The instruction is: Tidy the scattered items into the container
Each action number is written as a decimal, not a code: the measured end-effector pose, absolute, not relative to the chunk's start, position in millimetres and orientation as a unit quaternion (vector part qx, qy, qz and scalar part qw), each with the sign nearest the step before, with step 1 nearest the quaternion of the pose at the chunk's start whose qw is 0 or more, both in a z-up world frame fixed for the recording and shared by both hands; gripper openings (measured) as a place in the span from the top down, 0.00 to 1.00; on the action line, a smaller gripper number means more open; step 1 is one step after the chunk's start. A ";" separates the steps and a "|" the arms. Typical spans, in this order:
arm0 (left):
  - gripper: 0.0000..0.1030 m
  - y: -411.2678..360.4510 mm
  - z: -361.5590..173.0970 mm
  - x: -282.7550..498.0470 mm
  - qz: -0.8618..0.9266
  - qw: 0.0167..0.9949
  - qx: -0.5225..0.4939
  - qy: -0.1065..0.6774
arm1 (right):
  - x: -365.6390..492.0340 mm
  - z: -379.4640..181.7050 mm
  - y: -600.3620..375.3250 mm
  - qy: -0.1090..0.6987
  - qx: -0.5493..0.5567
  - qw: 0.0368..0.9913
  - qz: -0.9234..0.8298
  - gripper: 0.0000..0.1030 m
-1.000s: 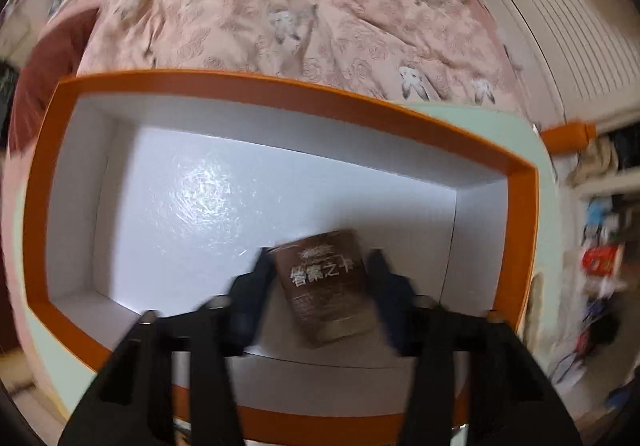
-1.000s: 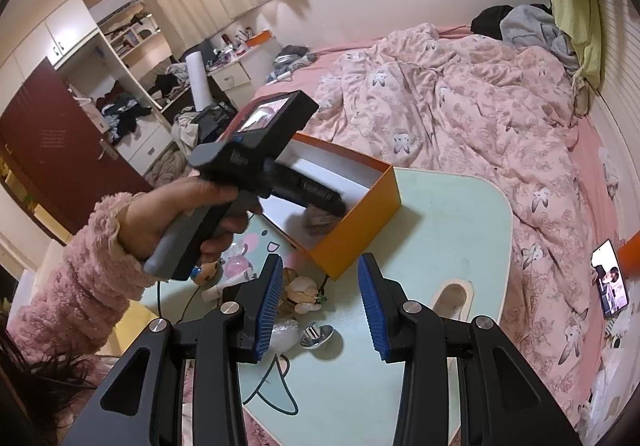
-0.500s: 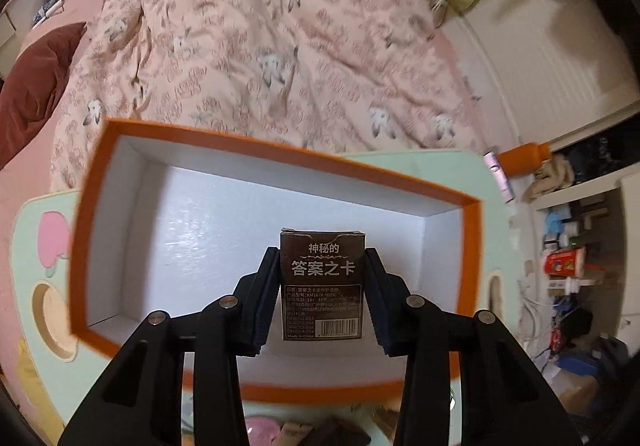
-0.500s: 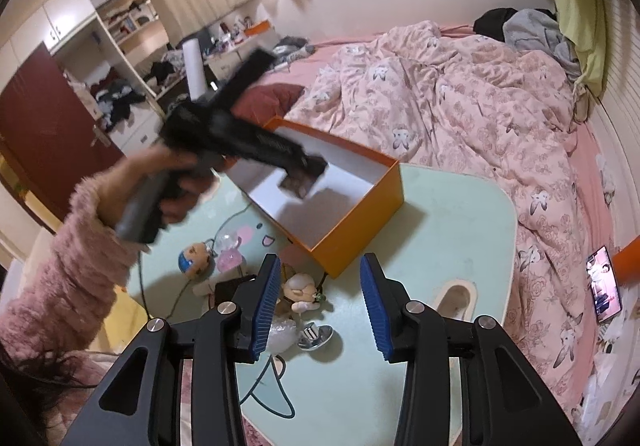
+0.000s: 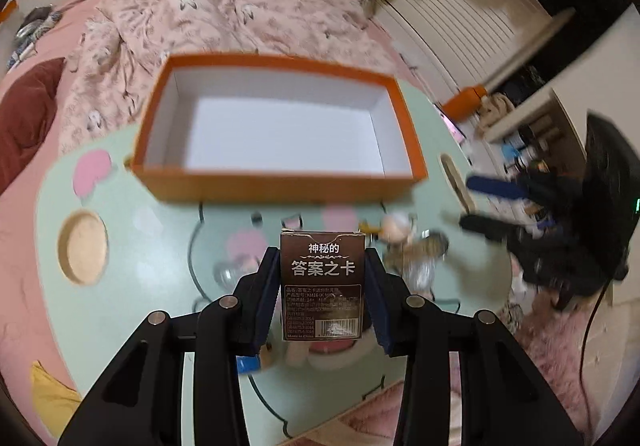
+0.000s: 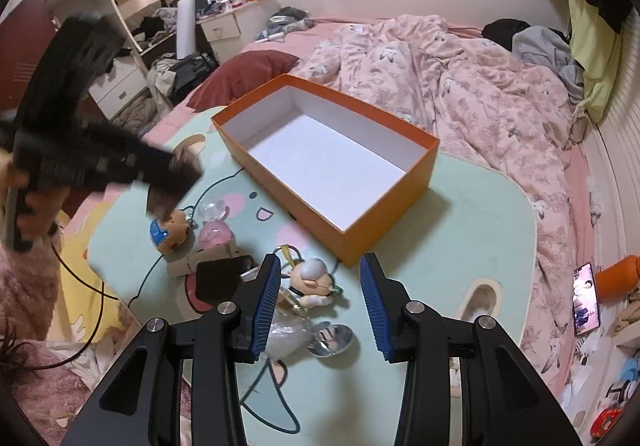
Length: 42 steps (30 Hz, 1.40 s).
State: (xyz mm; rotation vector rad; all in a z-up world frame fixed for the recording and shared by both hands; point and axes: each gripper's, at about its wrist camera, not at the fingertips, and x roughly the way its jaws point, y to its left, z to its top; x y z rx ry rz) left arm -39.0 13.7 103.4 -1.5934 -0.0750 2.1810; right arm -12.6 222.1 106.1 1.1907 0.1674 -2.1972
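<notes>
**Count of things around the orange box**

One orange box (image 6: 352,181), nothing seen in it, stands on one mint table (image 6: 472,246).

One brown card pack (image 5: 322,286) is in front of the box, between the left gripper's pads.

In front of the box, loose on the table:
- two doll heads: one orange-and-blue (image 6: 170,230), one white-haired (image 6: 314,280)
- one pink ball (image 6: 214,236)
- one clear ball (image 6: 214,210)
- one black card (image 6: 222,280)
- one shiny round piece (image 6: 330,338)
- one clear wrapper (image 6: 286,338)

Two grippers: left (image 5: 322,278), right (image 6: 318,310).

Behind the box: one bed, one dark red pillow (image 6: 244,75).
</notes>
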 end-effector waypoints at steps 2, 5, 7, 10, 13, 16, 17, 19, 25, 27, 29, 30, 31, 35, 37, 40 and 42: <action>0.59 11.1 96.0 -30.5 0.793 0.212 -0.571 -0.021 | -9.4 107.7 216.0 0.064 0.447 0.312 -0.836 0.61; 0.59 7.3 84.1 -21.2 0.807 0.188 -0.560 0.003 | 2.2 113.2 201.5 0.094 0.424 0.295 -0.851 0.61; 0.59 6.6 76.6 -19.4 0.817 0.169 -0.551 0.023 | 9.7 115.5 191.0 0.115 0.413 0.291 -0.855 0.61; 0.59 5.6 68.4 -17.5 0.819 0.159 -0.550 0.028 | 20.3 117.2 175.7 0.152 0.394 0.278 -0.863 0.61; 0.59 5.1 63.5 -15.2 0.817 0.165 -0.552 0.022 | 25.6 118.7 166.7 0.170 0.384 0.278 -0.864 0.61; 0.59 7.1 61.6 -14.4 0.818 0.162 -0.552 0.025 | 28.2 117.2 160.0 0.175 0.384 0.286 -0.860 0.61; 0.59 8.2 60.2 -14.2 0.817 0.161 -0.552 0.029 | 28.3 116.3 158.1 0.178 0.385 0.287 -0.859 0.61; 0.59 9.7 57.1 -13.4 0.818 0.158 -0.553 0.036 | 28.9 115.0 154.9 0.181 0.388 0.292 -0.856 0.61; 0.59 12.5 55.7 -11.7 0.816 0.159 -0.554 0.036 | 30.0 114.0 148.3 0.188 0.387 0.293 -0.854 0.61; 0.59 12.2 55.8 -13.3 0.811 0.162 -0.561 0.025 | 30.5 114.8 147.1 0.187 0.386 0.295 -0.854 0.61; 0.56 11.1 55.9 -14.9 0.807 0.160 -0.569 0.016 | 30.4 115.6 147.2 0.186 0.384 0.295 -0.855 0.61; 0.53 10.4 57.1 -15.3 0.807 0.158 -0.569 0.015 | 30.6 116.1 147.6 0.186 0.383 0.295 -0.855 0.61; 0.51 9.5 59.3 -15.4 0.808 0.158 -0.567 0.017 | 30.4 116.8 148.2 0.185 0.382 0.296 -0.856 0.61; 0.51 -6.4 81.2 -24.1 0.815 0.171 -0.553 0.001 | 25.2 123.2 157.8 0.164 0.381 0.305 -0.857 0.61; 0.48 -27.1 97.1 -37.4 0.827 0.162 -0.537 -0.036 | 17.7 129.9 169.4 0.126 0.389 0.328 -0.852 0.61; 0.29 -66.1 114.0 -68.1 0.856 0.105 -0.496 -0.096 | 2.9 136.3 186.9 0.056 0.408 0.367 -0.834 0.61; 0.29 -88.8 115.5 -92.9 0.869 0.064 -0.476 -0.119 | -12.4 133.5 198.6 0.004 0.425 0.384 -0.819 0.61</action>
